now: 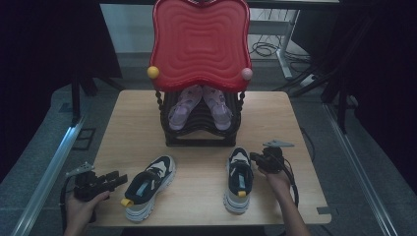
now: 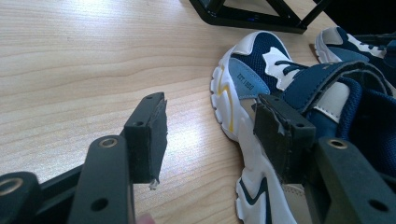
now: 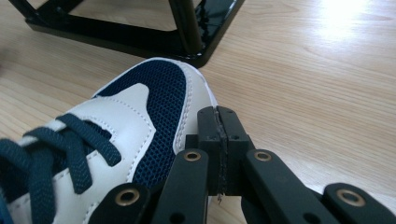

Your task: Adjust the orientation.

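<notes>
Beside the toe of the right sneaker (image 1: 239,180), which lies lengthwise toward the black shoe rack (image 1: 199,125), the right gripper (image 1: 255,159) rests pinched closed and empty, while the left gripper (image 1: 119,179) gapes beside the left sneaker (image 1: 147,186).

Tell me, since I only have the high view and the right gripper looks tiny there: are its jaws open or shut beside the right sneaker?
Observer: Shut. In the right gripper view the right gripper has its two pads pressed together with nothing between them, beside the toe of the right sneaker.
Operator: And the left one?
Observer: The left gripper is open, with bare table showing through the gap between its jaws.
Operator: Is it on the other shoe?
Observer: One pad overlaps the side of the left sneaker in the picture; whether it touches, I cannot tell.
</notes>
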The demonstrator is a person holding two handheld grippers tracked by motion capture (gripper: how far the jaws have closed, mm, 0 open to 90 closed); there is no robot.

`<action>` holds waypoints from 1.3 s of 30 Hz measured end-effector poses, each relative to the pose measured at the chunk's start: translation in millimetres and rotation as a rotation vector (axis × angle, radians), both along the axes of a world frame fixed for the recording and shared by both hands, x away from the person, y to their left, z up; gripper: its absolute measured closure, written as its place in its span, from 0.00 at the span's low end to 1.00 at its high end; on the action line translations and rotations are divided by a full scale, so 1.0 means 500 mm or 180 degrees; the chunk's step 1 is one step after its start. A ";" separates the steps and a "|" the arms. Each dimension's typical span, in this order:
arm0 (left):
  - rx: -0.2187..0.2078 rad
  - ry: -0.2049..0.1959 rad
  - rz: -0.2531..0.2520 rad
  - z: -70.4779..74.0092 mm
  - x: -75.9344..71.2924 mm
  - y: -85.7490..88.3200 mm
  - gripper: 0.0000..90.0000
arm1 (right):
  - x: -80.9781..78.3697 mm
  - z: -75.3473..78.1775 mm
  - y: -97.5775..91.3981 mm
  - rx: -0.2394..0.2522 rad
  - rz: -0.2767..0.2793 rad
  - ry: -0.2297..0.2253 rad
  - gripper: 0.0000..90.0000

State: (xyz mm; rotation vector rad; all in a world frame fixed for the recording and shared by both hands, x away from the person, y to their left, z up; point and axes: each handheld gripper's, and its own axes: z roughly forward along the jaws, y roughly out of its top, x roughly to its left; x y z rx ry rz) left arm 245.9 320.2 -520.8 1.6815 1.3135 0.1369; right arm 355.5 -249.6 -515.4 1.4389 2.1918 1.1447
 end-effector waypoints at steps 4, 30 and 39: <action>-0.0007 -0.0003 0.0008 0.000 0.000 0.001 0.49 | 0.011 -0.001 0.010 0.0034 0.0074 0.0045 0.99; -0.0003 0.0024 0.0006 -0.005 0.002 0.002 0.49 | 0.047 -0.011 0.073 0.0081 0.0699 0.0069 0.99; -0.0002 0.0033 -0.0011 -0.008 0.004 0.000 0.49 | 0.053 -0.019 0.080 0.0204 0.0848 0.0082 0.99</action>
